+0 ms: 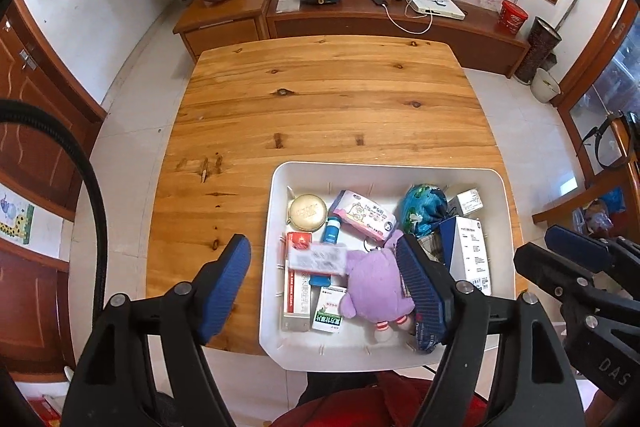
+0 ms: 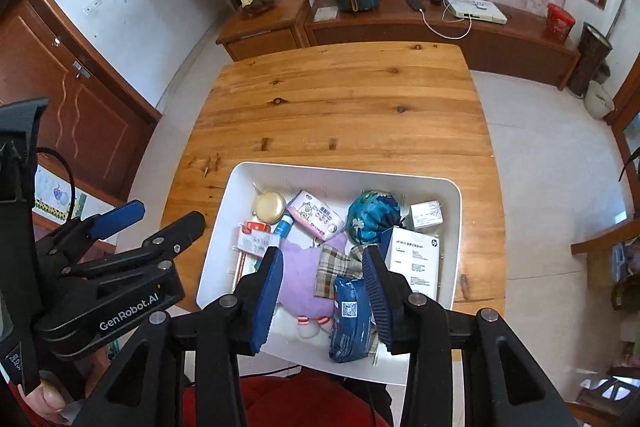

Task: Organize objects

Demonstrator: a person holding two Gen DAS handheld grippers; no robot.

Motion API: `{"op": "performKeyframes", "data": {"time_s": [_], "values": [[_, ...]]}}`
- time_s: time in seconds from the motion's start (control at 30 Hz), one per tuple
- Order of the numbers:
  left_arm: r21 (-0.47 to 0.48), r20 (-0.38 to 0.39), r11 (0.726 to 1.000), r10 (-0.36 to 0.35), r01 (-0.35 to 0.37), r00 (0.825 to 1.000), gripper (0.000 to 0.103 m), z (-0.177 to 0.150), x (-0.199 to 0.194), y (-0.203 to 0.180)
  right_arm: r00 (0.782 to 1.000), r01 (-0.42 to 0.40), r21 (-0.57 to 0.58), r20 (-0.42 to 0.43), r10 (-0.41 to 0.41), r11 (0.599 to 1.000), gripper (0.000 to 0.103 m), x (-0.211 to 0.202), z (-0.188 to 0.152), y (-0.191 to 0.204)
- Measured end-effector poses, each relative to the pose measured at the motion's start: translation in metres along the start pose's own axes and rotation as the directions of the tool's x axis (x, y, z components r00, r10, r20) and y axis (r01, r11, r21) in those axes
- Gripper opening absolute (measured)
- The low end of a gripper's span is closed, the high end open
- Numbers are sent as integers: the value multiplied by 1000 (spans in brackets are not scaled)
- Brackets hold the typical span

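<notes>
From the left wrist, the left gripper stood wide apart, holding nothing, one ribbed blue pad over the wooden table, the other above the white plastic bin and its fuzzy purple plush toy.

From the right wrist, the right gripper (tilted steeply down) was part open, gripping nothing, above a crinkly blue packet in the bin.
</notes>
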State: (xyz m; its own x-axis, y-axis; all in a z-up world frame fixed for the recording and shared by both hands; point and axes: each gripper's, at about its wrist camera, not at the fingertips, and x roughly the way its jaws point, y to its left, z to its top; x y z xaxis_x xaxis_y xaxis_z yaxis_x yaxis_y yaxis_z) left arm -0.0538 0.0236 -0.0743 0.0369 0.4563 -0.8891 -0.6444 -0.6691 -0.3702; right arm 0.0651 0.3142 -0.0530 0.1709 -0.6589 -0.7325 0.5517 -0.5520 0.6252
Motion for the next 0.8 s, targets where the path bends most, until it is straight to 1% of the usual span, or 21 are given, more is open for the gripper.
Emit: {"op": "performKeyframes", "data": {"time_s": [0.13,0.27,0.43,0.53,0.57,0.63,0.77,0.8], "values": [[2,1,1000,-2,2,1000,79,0,1,1,1000,-3,10,13,3,1000,42,-2,1,-1],[-3,-2,1000,14,-14,1000,79,1,1,2,1000,10,8,24,-10,1000,42,-4,2,0],[-12,25,999,39,-39,999,79,1,-7,5,998,27,-8,58,-27,1000,42,-12,4,4],[-20,40,999,34,-33,999,79,4,-16,7,996,22,-7,84,-22,1000,43,-22,6,5],[-20,44,999,33,-32,998,79,5,-18,8,995,24,-5,95,-23,1000,44,-26,7,5],[-22,57,999,29,-28,998,79,7,-24,8,991,46,-14,130,-44,999,49,-35,8,7],[-23,83,999,24,-23,996,79,10,-38,8,981,84,-23,179,-78,996,52,-48,7,11],[-22,87,1000,24,-22,996,79,10,-42,7,979,91,-24,185,-85,996,55,-50,7,11]]}}
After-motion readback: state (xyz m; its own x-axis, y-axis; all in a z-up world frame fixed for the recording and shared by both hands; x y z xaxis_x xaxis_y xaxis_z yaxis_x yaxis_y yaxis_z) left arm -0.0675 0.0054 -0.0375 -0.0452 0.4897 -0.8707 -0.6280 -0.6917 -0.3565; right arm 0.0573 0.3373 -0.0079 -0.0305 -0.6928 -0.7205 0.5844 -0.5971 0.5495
